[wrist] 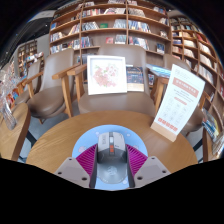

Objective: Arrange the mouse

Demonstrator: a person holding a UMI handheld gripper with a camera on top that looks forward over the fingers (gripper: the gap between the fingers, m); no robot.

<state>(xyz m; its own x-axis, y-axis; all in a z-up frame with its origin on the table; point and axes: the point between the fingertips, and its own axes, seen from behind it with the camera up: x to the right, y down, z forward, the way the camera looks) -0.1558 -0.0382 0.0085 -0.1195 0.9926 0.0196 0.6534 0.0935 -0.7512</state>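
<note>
Mouse (111,147), grey, sits between the gripper (111,160) fingers, long axis running straight ahead along them; pink pads (87,158) flank both sides. Whether the pads press its flanks or stand just off — cannot tell. It lies over a pale blue round mat (111,128) on the wooden table (55,140). Mouse's near end cut off by the housing. Beyond: leaflet stand (180,101), picture book (106,74), chairs, bookshelves
</note>
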